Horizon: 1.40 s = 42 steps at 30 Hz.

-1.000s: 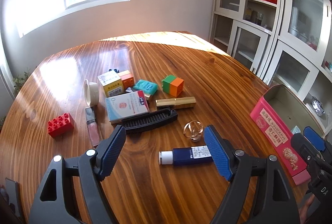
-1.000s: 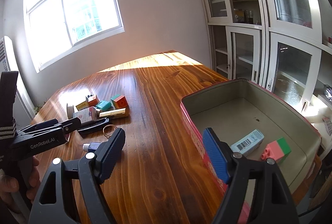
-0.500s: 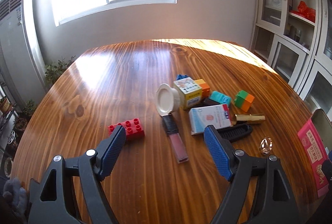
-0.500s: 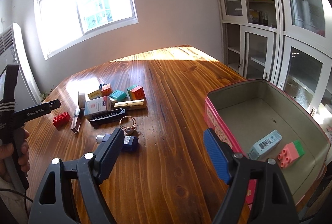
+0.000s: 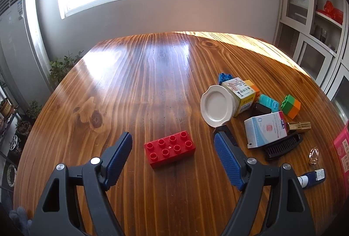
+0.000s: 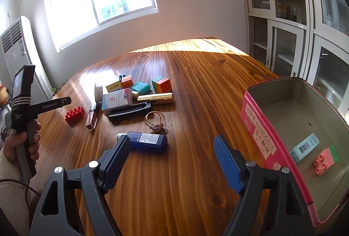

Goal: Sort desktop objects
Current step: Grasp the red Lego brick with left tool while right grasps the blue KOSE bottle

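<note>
Glossy wood-grain table (image 5: 152,74) under window glare. Left gripper (image 5: 173,149) has swung off the blue tube (image 5: 313,178), now low right of its frame, and lines up on the red brick (image 5: 169,148), centred between its wide-open, empty fingers; likely the next pick. Brick is hard studded plastic, flat on the wood, apart from the clutter at mid right: round white lid (image 5: 214,109), cardboard boxes, ribbed black comb (image 5: 283,146). Right gripper (image 6: 172,156) hovers wide and empty near the tube (image 6: 146,141); pink tin (image 6: 259,126) at right holds two items.

toy bricks (image 5: 169,149): 5 | cartons (image 5: 265,131): 3 | combs (image 6: 129,112): 1 | tins (image 6: 257,122): 1
</note>
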Tool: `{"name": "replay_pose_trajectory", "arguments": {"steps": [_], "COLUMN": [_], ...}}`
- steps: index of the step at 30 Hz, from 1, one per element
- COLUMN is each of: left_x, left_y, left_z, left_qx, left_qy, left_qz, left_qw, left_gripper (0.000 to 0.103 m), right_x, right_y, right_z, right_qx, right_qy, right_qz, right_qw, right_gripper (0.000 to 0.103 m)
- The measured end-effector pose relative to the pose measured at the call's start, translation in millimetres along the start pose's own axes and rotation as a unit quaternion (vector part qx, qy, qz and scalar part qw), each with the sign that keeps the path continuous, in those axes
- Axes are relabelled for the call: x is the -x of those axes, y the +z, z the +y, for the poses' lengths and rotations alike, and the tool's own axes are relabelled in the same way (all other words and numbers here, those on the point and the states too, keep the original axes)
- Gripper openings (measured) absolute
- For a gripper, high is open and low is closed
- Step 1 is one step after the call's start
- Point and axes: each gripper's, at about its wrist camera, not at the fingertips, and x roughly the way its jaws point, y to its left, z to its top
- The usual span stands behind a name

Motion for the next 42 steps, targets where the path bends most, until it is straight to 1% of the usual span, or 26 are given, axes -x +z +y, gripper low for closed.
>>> {"name": "replay_pose_trajectory", "arguments": {"steps": [4, 9, 16, 20, 24, 26, 29, 32, 42], "left_x": [-17, -32, -50, -52, -51, -54, -60, -62, -65], "left_y": [3, 0, -3, -5, -6, -7, -13, -15, -13], "left_z": [8, 8, 10, 12, 10, 6, -2, -8, -10], "left_qx": [-0.014, -0.029, -0.040, -0.034, -0.039, -0.046, -0.061, -0.069, -0.053], "left_qy": [-0.007, -0.021, -0.025, -0.033, -0.037, -0.044, -0.043, -0.042, -0.036], "left_qz": [0.009, 0.020, 0.033, 0.037, 0.036, 0.046, 0.060, 0.064, 0.069], "left_qw": [0.9998, 0.9991, 0.9983, 0.9982, 0.9979, 0.9969, 0.9954, 0.9947, 0.9955], "left_gripper": [0.081, 0.081, 0.081, 0.081, 0.081, 0.081, 0.081, 0.081, 0.081], "right_x": [-9, -16, -29, -35, -38, -39, -40, -40, -42], "right_y": [-1, -1, -2, -3, -4, -5, -5, -6, -8], "right_z": [4, 11, 19, 19, 19, 19, 18, 16, 14], "right_qx": [-0.004, 0.005, 0.012, 0.009, 0.006, 0.006, 0.004, 0.000, -0.004], "right_qy": [0.018, 0.027, 0.037, 0.041, 0.044, 0.045, 0.046, 0.046, 0.049], "right_qz": [0.013, 0.021, 0.035, 0.044, 0.049, 0.050, 0.052, 0.051, 0.056], "right_qw": [1.000, 0.999, 0.999, 0.998, 0.998, 0.998, 0.998, 0.998, 0.997], "right_gripper": [0.082, 0.082, 0.082, 0.082, 0.082, 0.082, 0.082, 0.082, 0.082]}}
